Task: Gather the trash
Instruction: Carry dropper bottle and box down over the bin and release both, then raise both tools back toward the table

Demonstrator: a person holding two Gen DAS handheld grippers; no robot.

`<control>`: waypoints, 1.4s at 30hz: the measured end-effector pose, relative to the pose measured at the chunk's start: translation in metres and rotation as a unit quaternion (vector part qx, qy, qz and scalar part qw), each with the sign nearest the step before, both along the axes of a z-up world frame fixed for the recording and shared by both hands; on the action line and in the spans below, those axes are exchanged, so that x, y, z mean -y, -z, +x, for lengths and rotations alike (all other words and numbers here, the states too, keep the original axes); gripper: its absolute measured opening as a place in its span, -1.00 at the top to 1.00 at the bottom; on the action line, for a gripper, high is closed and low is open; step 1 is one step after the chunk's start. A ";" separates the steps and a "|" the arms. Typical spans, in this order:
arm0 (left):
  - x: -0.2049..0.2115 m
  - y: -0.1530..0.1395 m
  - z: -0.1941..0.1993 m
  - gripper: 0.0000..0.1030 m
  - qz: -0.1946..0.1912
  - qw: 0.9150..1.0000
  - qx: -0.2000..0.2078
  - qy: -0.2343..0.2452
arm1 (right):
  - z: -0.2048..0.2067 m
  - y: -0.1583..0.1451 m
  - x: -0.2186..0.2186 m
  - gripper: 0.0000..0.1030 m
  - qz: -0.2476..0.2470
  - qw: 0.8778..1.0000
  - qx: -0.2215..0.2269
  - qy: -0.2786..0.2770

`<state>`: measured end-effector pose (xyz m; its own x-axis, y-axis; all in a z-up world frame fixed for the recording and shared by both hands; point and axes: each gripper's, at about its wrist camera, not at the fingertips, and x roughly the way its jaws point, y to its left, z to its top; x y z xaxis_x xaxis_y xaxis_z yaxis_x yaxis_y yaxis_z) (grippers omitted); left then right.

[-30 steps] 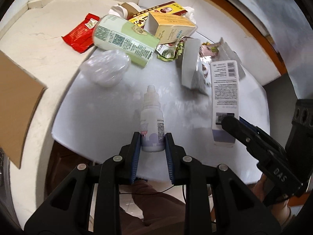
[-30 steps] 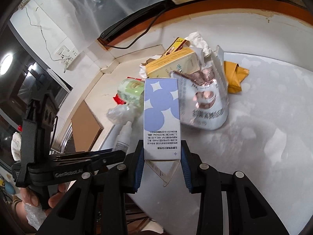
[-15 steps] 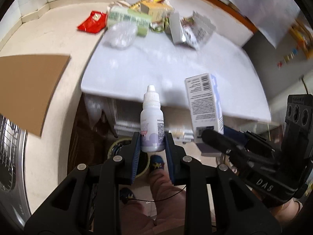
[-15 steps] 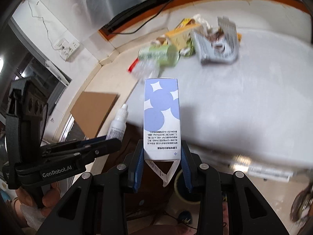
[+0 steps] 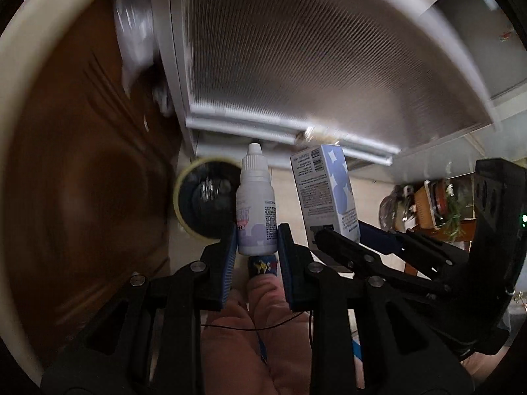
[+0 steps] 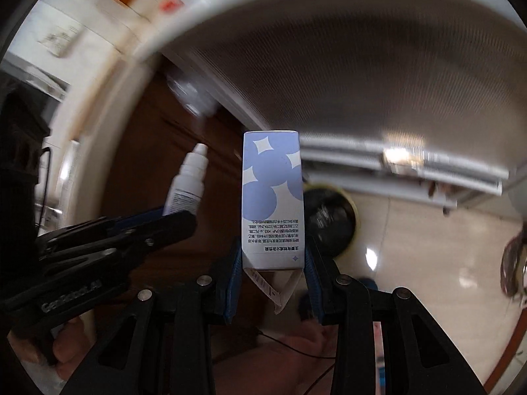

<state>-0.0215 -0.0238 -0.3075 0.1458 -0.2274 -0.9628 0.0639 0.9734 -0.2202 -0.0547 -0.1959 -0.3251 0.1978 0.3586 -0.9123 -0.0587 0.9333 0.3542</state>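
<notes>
A ribbed grey panel [image 5: 313,52] fills the view beyond both pairs of fingers. Below the fingertips, on the floor, stands a round bin [image 5: 204,197] with a dark liner. The right gripper [image 6: 272,260] has its fingers clamped on a white-and-blue carton [image 6: 271,197], and the left gripper [image 5: 257,240] has its fingers closed on a small white dropper bottle [image 5: 256,210], cap pointing away.

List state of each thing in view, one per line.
left hand-held gripper: shut on dropper bottle
dropper bottle: capped, upright between the pads
right hand-held gripper: shut on small box
small box: gripped at its lower end, bottom flap hanging open
trash bin: open, dark liner, on the floor below
</notes>
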 end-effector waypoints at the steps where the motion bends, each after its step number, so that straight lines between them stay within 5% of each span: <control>1: 0.000 0.023 0.001 0.59 0.004 1.000 -0.007 -0.003 | 0.000 0.024 0.001 0.34 -0.003 1.000 -0.014 -0.001; 10: -0.014 0.245 0.021 0.59 0.037 0.994 -0.081 -0.063 | 0.023 0.236 -0.013 0.33 -0.029 0.994 -0.100 -0.023; 14: -0.022 0.316 0.030 0.59 0.048 0.992 -0.097 -0.067 | 0.037 0.315 -0.031 0.33 -0.052 0.990 -0.125 -0.042; 19: -0.027 0.375 0.040 0.58 0.072 0.990 -0.109 -0.056 | 0.060 0.371 -0.047 0.33 -0.058 0.987 -0.143 -0.049; 24: -0.039 0.396 0.047 0.57 0.077 0.988 -0.112 -0.071 | 0.069 0.387 -0.048 0.22 -0.055 0.987 -0.142 -0.044; 28: -0.047 0.394 0.054 0.03 0.077 0.986 -0.117 -0.089 | 0.068 0.380 -0.043 0.05 -0.051 0.989 -0.135 -0.037; 30: -0.048 0.387 0.057 -0.04 0.077 0.986 -0.113 -0.091 | 0.068 0.375 -0.040 0.05 -0.047 0.989 -0.134 -0.030; 42: -0.042 0.285 0.051 -0.06 0.090 0.989 -0.071 -0.090 | 0.053 0.278 -0.014 0.05 -0.029 0.995 -0.098 0.014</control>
<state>0.0292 0.0186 -0.5921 0.0283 -0.0335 -0.9990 -0.1328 0.9905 -0.0369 -0.0013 -0.1817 -0.6035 0.0231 0.3016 -0.9531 0.0318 0.9527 0.3023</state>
